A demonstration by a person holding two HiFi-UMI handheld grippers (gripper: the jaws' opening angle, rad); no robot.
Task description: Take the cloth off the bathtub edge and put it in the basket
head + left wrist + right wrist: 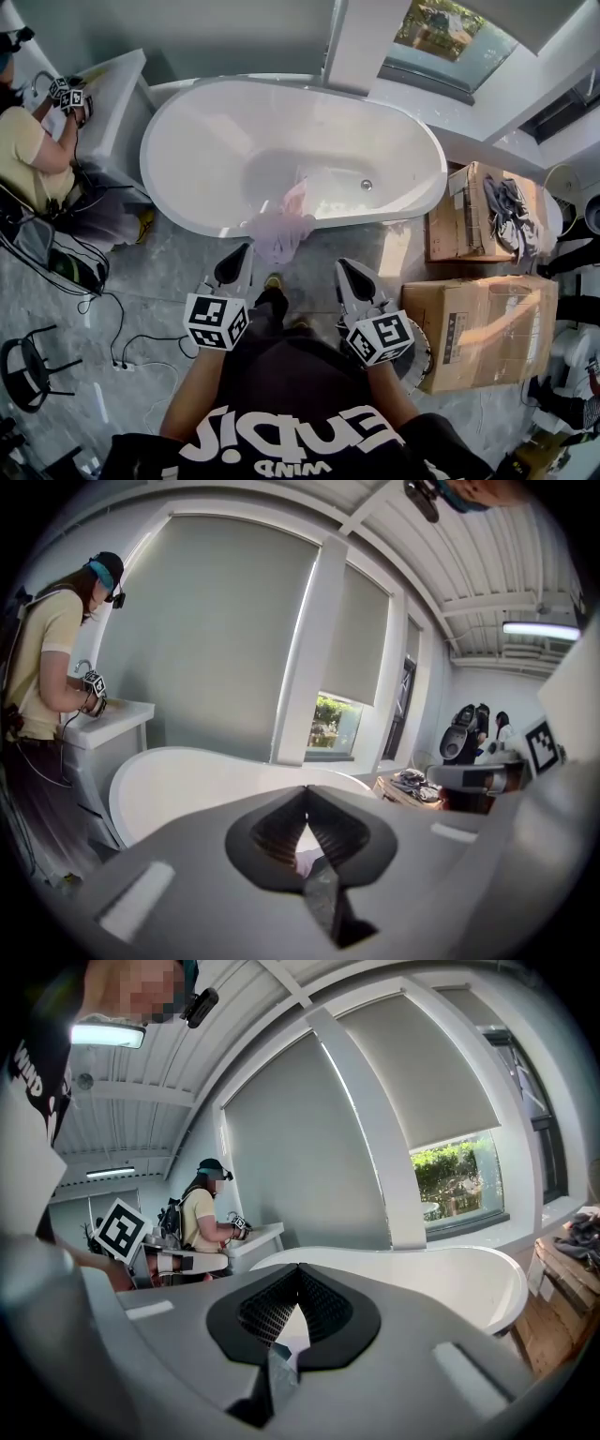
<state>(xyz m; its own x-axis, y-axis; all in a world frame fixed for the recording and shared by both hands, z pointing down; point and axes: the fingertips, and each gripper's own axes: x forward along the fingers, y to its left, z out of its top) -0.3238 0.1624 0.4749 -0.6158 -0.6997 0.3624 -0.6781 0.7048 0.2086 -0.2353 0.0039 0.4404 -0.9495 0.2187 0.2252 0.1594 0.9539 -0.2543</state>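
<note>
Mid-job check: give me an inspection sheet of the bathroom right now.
Surface: grey tiled floor; white tub.
Job's things: pink cloth draped over the tub's near rim; basket not made out.
Clutter: two cardboard boxes right of the tub.
Grippers: left gripper and right gripper shut, empty, short of the cloth.
Cables: loose leads on the floor, left.
Surroundings: second person at a counter; chair; window.

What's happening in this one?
A person stands facing a white bathtub with a hand-held gripper in each hand. The left hand-held gripper and the right hand-held gripper are both shut and empty, short of the tub. A pink cloth hangs over the near rim, not yet touched. Another person works at a counter to the left.
</note>
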